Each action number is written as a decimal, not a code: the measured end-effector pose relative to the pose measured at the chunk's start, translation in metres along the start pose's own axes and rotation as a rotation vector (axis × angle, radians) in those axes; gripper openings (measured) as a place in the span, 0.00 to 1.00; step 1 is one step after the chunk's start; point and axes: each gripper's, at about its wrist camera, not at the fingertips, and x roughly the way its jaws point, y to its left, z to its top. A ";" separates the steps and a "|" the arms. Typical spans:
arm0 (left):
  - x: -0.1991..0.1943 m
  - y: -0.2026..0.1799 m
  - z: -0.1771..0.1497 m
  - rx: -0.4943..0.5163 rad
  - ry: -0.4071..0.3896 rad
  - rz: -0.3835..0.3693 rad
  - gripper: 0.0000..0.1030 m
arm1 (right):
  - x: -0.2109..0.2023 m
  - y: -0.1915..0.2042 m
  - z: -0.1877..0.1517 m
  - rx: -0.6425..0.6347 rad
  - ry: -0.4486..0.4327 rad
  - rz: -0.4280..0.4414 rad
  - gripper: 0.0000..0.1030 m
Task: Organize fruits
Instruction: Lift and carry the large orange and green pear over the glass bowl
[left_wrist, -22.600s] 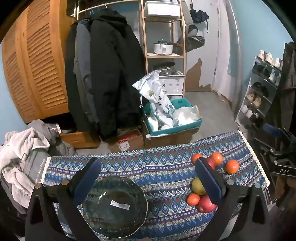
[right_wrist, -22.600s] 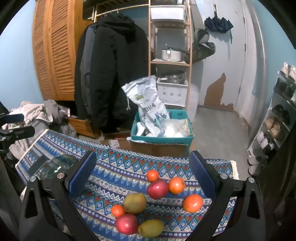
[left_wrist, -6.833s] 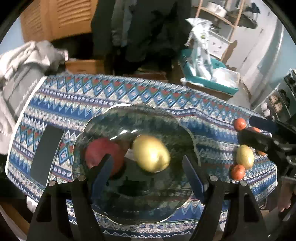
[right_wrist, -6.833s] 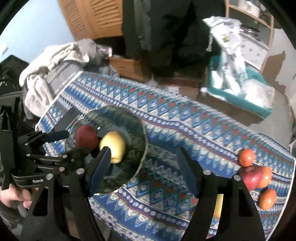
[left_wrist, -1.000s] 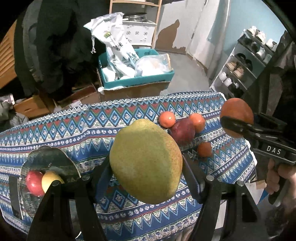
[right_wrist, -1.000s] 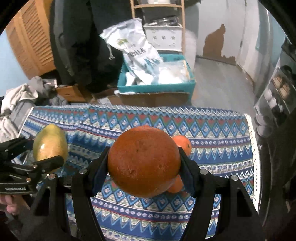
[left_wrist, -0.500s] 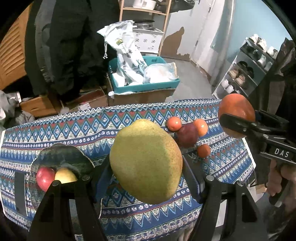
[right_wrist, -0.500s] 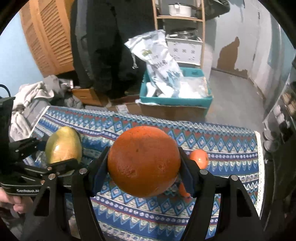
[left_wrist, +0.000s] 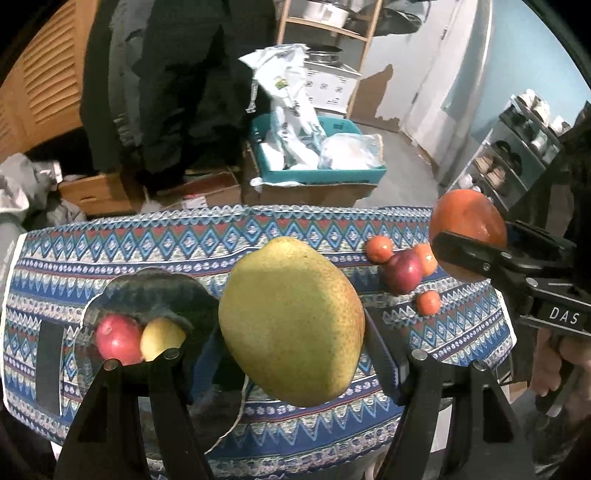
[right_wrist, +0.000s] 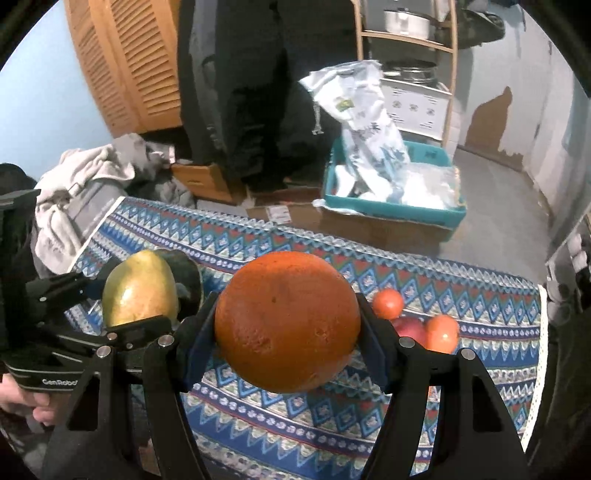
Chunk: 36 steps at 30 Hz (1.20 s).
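Note:
My left gripper (left_wrist: 293, 328) is shut on a large yellow-green pear (left_wrist: 291, 319), held above the patterned tablecloth; it also shows in the right wrist view (right_wrist: 138, 291). My right gripper (right_wrist: 286, 328) is shut on a big orange (right_wrist: 286, 325), seen from the left wrist view (left_wrist: 467, 229) at the right. A dark glass bowl (left_wrist: 155, 291) at the left of the table holds a red apple (left_wrist: 116, 338) and a yellow fruit (left_wrist: 160, 338). A red apple (left_wrist: 402, 273) and three small oranges (left_wrist: 378, 248) lie on the cloth at the right.
The table with the blue patterned cloth (left_wrist: 184, 240) fills the lower view. A dark phone-like slab (left_wrist: 50, 363) lies at its left edge. Behind stand a teal bin with bags (left_wrist: 317, 162), cardboard boxes, hanging coats (left_wrist: 177, 81), a shelf and a shoe rack (left_wrist: 517, 162).
Both grippers, each still holding its fruit, have swung left; the bowl has moved nearer the centre of the left wrist view.

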 end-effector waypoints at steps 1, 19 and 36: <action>-0.001 0.004 -0.001 -0.007 -0.002 0.004 0.71 | 0.002 0.003 0.001 -0.005 0.002 0.003 0.67; -0.028 0.067 -0.018 -0.114 -0.019 0.051 0.71 | 0.033 0.064 0.019 -0.087 0.036 0.074 0.67; -0.017 0.135 -0.051 -0.245 0.041 0.136 0.71 | 0.097 0.115 0.022 -0.144 0.128 0.129 0.67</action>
